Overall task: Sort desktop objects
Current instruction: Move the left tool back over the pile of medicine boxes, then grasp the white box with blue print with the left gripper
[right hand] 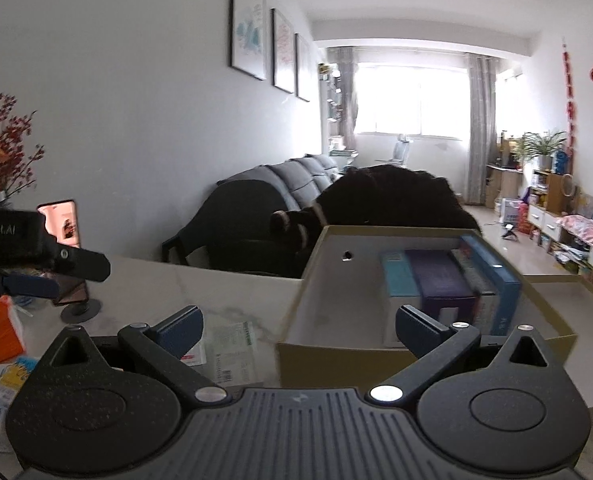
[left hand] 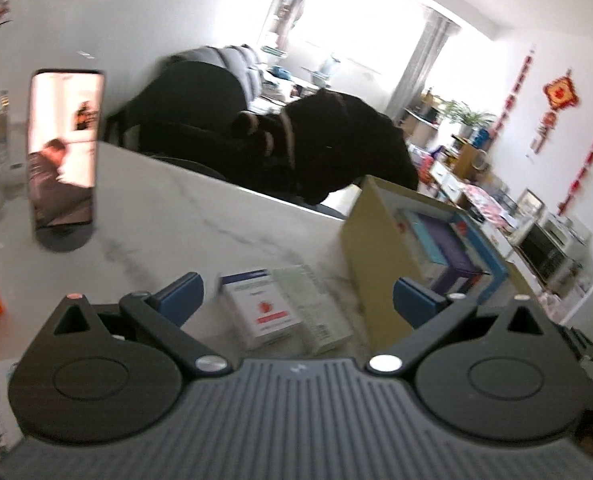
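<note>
Dead ahead at 12 o'clock of the left gripper [left hand: 296, 300], jaws apart and empty, lies the white carton [left hand: 262, 312] with the cardboard box [left hand: 366, 264] at 2 o'clock; right gripper [right hand: 298, 330] likewise open, so square up across the carton's narrow sides before closing

Ahead of your left gripper [left hand: 296, 300], whose jaws stand wide apart, two small cartons lie flat on the marble table [left hand: 184, 216]: a white box with a red mark [left hand: 262, 314] and, touching its right side, a pale green-printed box [left hand: 310, 306]. Immediately right of these, the tall wall of the cardboard box [left hand: 370, 264] blocks sideways travel. To the left, the upright phone on its round stand [left hand: 64, 152] obstructs the far-left corner; the bare tabletop between phone and cartons is open. Ahead of your right gripper [right hand: 298, 330], also spread wide, the cardboard box's left half [right hand: 336, 300] is unoccupied; upright packages [right hand: 448, 280] fill its right half.
</note>
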`<state>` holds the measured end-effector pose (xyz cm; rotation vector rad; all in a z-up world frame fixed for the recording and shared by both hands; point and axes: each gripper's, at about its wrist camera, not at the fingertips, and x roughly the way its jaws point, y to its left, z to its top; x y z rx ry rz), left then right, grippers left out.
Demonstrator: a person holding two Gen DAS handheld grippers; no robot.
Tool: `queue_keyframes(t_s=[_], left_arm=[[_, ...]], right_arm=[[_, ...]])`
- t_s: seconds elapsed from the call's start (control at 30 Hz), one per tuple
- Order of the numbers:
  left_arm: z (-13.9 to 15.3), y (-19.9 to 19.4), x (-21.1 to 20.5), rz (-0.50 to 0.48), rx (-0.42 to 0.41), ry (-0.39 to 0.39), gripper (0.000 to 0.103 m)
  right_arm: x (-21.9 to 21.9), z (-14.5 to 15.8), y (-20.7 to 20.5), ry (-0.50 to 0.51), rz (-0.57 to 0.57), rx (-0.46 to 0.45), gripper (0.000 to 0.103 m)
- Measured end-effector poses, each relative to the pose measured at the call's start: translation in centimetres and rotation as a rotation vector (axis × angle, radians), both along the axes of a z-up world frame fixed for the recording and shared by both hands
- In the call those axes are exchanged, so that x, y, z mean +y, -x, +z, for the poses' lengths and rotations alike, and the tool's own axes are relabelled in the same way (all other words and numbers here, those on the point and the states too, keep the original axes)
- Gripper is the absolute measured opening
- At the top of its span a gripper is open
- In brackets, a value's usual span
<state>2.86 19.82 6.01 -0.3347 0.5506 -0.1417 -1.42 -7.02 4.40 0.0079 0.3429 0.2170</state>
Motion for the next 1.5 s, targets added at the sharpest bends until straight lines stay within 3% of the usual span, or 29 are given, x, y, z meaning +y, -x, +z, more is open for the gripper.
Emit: queue_keyframes(t_s=[0.2, 0.4, 0.6, 0.8, 1.07, 1.37, 1.5], left_arm=[[-0.3, 1.6, 2.9, 0.085, 0.018, 0.030, 0.103], [-1.6, 4.6, 5.9, 0.172, 0.049, -0.004, 0.103], [-2.7, 5.7, 8.8, 0.260, 0.112, 0.010, 0.103], [-4.1, 6.8, 10.9, 0.259, 0.137, 0.059, 0.103], [-3.8, 8.1, 13.3, 0.305, 0.121, 0.091, 0.103], [-4.8, 8.8, 14.8, 0.319, 0.149, 0.098, 0.103], [-5.4, 8.8, 15.2, 0.317, 0.163, 0.102, 0.103]], right_arm=[[2.5, -0.2, 0.6, 0.021, 0.142, 0.036, 0.103], [4.6, -1.0, 0.8, 0.065, 0.243, 0.100, 0.103], [6.1, -1.4, 0.4, 0.002, 0.314, 0.189, 0.102], [9.0, -2.8, 0.2, -0.065, 0.440, 0.292, 0.099], [14.7, -4.9, 1.0, -0.001, 0.570, 0.359, 0.091], [18.4, -6.8, 1.2, 0.088, 0.603, 0.406, 0.080], [18.8, -7.4, 0.6, 0.068, 0.611, 0.433, 0.074]])
